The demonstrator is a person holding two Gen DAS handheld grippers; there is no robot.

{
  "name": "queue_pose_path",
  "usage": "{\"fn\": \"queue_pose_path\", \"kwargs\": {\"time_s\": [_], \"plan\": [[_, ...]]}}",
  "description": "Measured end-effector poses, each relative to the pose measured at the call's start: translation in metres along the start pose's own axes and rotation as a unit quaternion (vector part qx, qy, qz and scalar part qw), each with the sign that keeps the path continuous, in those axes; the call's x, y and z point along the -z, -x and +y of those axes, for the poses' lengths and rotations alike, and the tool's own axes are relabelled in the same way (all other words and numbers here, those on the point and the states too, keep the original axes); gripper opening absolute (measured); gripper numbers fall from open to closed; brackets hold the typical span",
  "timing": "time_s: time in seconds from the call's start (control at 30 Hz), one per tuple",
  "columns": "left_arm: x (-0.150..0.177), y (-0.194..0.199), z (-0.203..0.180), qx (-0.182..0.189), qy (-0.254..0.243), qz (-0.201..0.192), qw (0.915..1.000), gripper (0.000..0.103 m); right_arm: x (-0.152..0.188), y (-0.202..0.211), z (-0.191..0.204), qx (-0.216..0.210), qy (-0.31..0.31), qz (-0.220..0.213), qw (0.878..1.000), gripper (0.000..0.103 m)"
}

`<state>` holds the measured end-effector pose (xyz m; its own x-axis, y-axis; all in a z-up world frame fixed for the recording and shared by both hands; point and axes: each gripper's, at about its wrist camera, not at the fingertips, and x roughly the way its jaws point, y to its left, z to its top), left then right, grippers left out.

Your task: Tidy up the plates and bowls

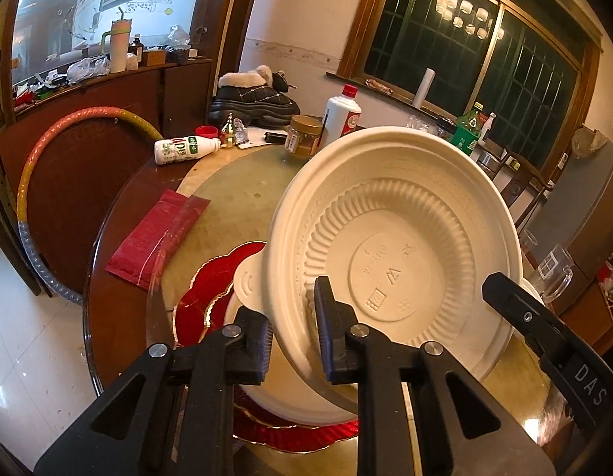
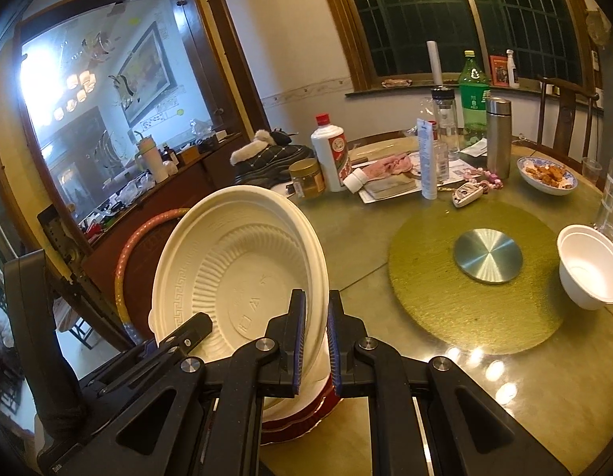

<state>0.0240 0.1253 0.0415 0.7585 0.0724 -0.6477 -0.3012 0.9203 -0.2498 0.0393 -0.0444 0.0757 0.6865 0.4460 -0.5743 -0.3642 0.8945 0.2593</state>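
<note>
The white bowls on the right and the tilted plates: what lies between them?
In the right wrist view, a green round mat with a metal disc lies between the white bowls and tilted plates.

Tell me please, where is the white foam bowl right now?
In the right wrist view the white foam bowl sits at the table's right edge, just right of the metal disc on the green mat.

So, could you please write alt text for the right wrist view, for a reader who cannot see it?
The right tongs are shut on the rim of a cream disposable plate, tilted up on edge, with the left tongs at its other side. It is above a stack of white and red plates on a round table. Farther right stand white bowls amid bottles.
</note>
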Motion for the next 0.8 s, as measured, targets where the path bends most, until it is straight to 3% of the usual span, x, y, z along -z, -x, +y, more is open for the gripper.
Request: {"fn": "queue_pose_path", "kwargs": {"time_s": [0.8], "plan": [[0.001, 0.0, 0.025, -0.017, 0.009, 0.011, 0.9997, 0.017, 0.008, -0.021, 0.017, -0.03, 0.001, 0.029, 0.999, 0.01]]}}
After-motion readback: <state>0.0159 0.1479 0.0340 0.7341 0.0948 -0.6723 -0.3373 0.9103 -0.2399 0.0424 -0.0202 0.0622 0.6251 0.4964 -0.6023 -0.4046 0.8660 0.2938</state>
